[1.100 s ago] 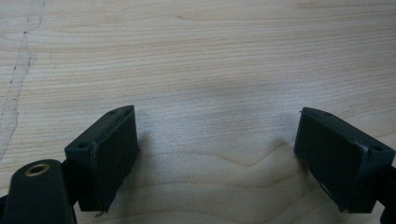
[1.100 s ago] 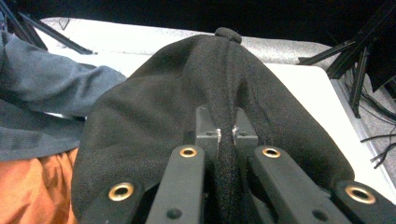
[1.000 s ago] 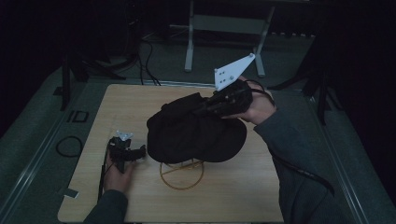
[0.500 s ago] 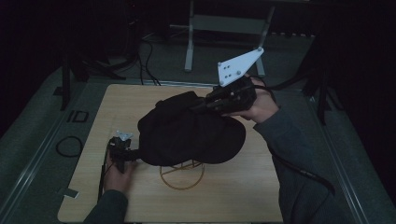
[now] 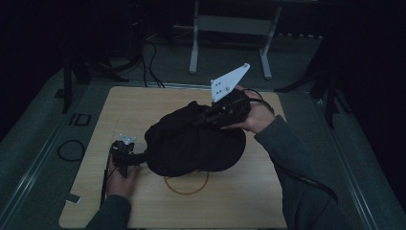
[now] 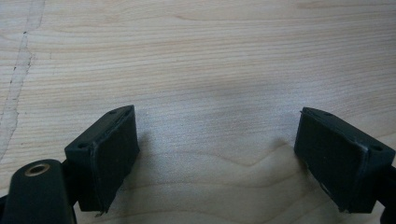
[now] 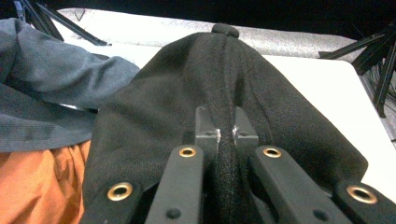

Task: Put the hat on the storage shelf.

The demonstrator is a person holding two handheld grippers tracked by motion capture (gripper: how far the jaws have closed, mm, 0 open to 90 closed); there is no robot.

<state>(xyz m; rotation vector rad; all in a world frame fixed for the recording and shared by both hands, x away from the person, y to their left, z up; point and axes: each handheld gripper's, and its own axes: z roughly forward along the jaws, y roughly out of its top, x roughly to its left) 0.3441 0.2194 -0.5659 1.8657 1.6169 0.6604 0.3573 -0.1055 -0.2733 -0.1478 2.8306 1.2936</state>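
A black fabric cap [image 5: 191,143] hangs just above the middle of the wooden table [image 5: 239,201], partly over a circle [image 5: 186,184] drawn on the wood. My right gripper [image 5: 203,119], with its grey plate [image 5: 230,82] on top, is shut on a fold of the cap [image 7: 224,93] near its crown button [image 7: 225,29]. At the table's left my left gripper [image 5: 139,157] rests low, close to the cap's left edge. Its fingers [image 6: 109,149] stand wide apart over bare wood, so the left gripper [image 6: 229,154] is open and holds nothing.
A metal stand [image 5: 230,24] and dark tripod legs [image 5: 330,91] are on the floor beyond the table. A cable loop [image 5: 72,149] lies left of it. Grey and orange cloth [image 7: 42,140] shows at the left of the right gripper view.
The right gripper has carried the cap a little to the left, toward the left gripper, and its plate sits lower. The left gripper has stayed in place.
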